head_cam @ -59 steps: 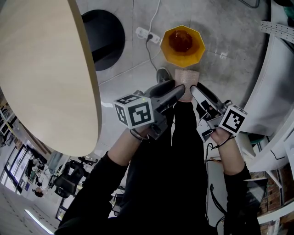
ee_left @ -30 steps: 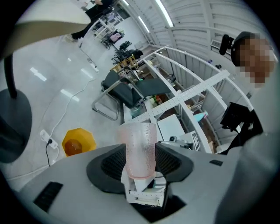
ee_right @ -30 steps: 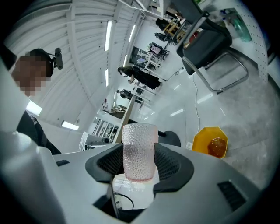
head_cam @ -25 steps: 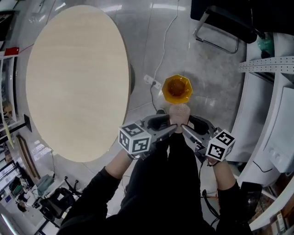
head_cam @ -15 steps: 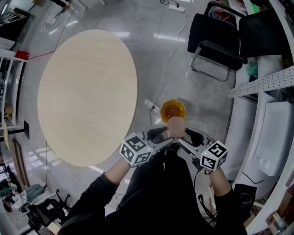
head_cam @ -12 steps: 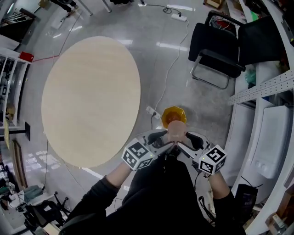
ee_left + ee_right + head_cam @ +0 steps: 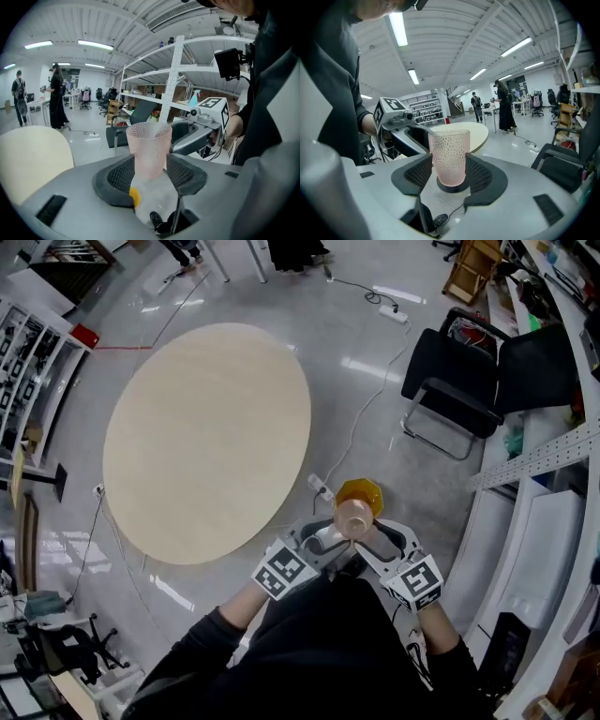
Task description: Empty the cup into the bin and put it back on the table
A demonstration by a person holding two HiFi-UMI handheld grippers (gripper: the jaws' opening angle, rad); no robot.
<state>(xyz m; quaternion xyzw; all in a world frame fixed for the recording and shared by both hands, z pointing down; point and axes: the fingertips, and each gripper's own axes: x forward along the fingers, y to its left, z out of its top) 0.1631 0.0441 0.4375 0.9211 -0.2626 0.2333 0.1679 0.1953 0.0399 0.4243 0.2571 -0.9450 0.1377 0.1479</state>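
The cup, a pink translucent tumbler with a dimpled wall, is not on the round table. It is held in the air off the table's near right edge, above the floor and upright, with its mouth facing up.

Left gripper: the jaws are closed onto the cup. In the left gripper view the two black ribbed pads bear on opposite sides of the cup, at about mid-height. The gap of the left gripper is only as wide as the cup wall allows.

Right gripper: its jaws also pinch the cup, from the side farther from the table. In the right gripper view its pads press against both flanks of the cup, and the cup base sits level with the pad tips of the right gripper. The table appears behind the cup in this view.

The two grippers meet at the cup from opposite directions, so that each appears in the other's view.

An orange bin stands on the floor near the table's right edge. In the head view the cup overlaps the bin's near rim. A white power strip lies on the floor between the table's edge and the bin. A black chair stands well apart from the table, on its far right.
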